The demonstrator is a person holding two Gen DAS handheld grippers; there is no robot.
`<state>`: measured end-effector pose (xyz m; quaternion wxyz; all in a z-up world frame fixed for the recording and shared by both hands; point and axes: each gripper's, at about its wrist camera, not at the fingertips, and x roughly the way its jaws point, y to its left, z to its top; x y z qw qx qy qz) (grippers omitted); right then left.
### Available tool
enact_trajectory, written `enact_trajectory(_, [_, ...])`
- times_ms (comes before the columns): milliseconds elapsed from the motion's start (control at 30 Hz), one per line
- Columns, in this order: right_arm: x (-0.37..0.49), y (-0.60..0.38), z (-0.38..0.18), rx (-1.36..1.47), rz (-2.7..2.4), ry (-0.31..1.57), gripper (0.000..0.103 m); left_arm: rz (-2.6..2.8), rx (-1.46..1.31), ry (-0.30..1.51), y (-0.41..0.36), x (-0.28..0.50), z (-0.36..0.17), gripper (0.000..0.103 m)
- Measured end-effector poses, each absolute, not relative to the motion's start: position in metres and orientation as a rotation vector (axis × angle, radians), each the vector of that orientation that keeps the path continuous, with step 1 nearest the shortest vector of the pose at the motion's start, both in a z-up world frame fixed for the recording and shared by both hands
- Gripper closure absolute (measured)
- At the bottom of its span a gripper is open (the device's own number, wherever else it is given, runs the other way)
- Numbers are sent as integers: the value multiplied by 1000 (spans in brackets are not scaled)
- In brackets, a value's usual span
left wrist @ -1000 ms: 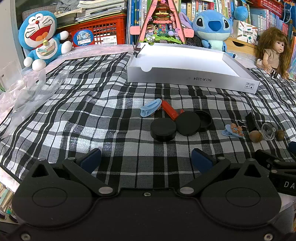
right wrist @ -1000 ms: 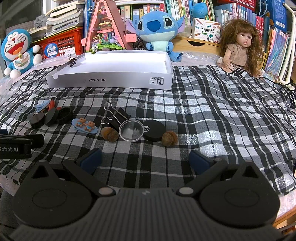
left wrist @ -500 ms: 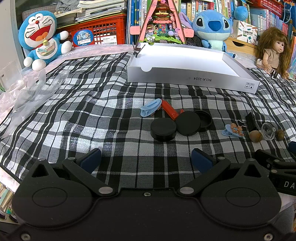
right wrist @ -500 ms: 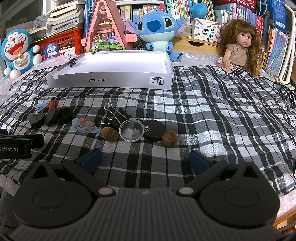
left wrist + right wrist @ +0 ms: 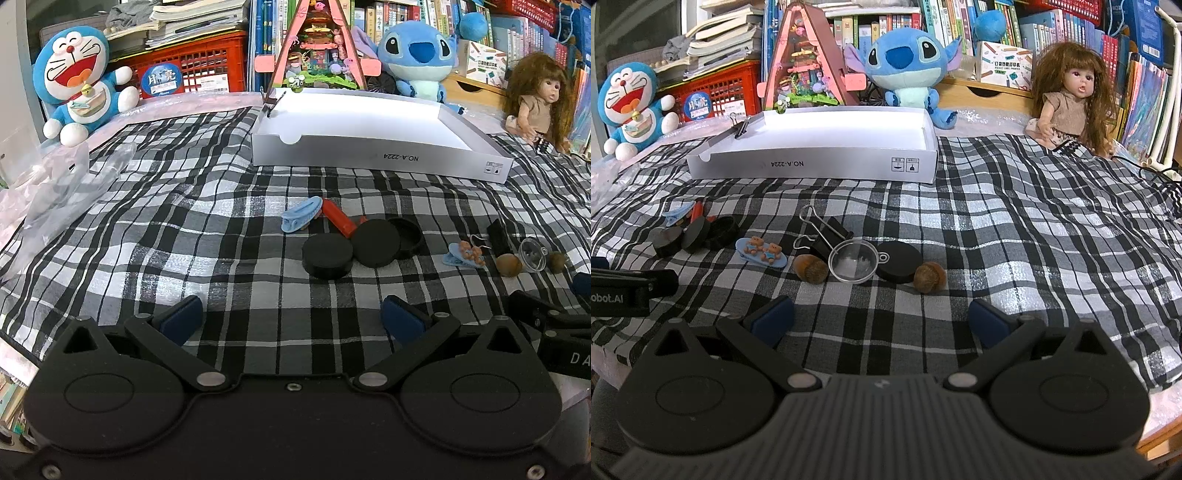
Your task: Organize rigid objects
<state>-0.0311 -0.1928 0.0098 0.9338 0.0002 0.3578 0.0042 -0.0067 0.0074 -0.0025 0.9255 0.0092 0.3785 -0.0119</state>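
On the plaid cloth lie black round lids (image 5: 327, 255), a blue clip (image 5: 301, 218) and a red piece (image 5: 338, 219). In the right wrist view I see a bear hair clip (image 5: 761, 251), a black binder clip (image 5: 827, 236), a clear small strainer (image 5: 854, 264), a black disc (image 5: 899, 262) and two acorns (image 5: 810, 268). An empty white tray (image 5: 369, 122) stands behind; it also shows in the right wrist view (image 5: 827, 162). My left gripper (image 5: 291, 319) and right gripper (image 5: 881, 319) are open, empty, near the front edge.
Plush toys (image 5: 79, 92), a doll (image 5: 1071, 96), a red crate (image 5: 207, 72) and books line the back. Crumpled clear plastic (image 5: 55, 184) lies at the left. A binder clip (image 5: 740, 127) sits on the tray's left corner. The left gripper shows in the right wrist view (image 5: 624, 291).
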Motion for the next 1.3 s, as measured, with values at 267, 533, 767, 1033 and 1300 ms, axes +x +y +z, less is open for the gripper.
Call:
enact_trajectory(267, [-36, -194, 6, -1, 13, 681, 0, -46, 25, 747, 10, -9, -3, 1])
enact_trajectory(533, [-45, -201, 18, 63, 43, 609, 9, -108, -15, 698, 14, -12, 5, 42])
enact_trajectory(767, [-44, -197, 25, 26, 73, 577, 31, -160, -44, 676, 14, -5, 5, 53])
enact_trajectory(1033, [-36, -189, 22, -37, 89, 576, 46, -170, -53, 663, 15, 4, 1, 60])
enact_trajectory(1300, [-32, -177, 21, -101, 101, 566, 54, -172, -26, 628, 11, 8, -5, 73])
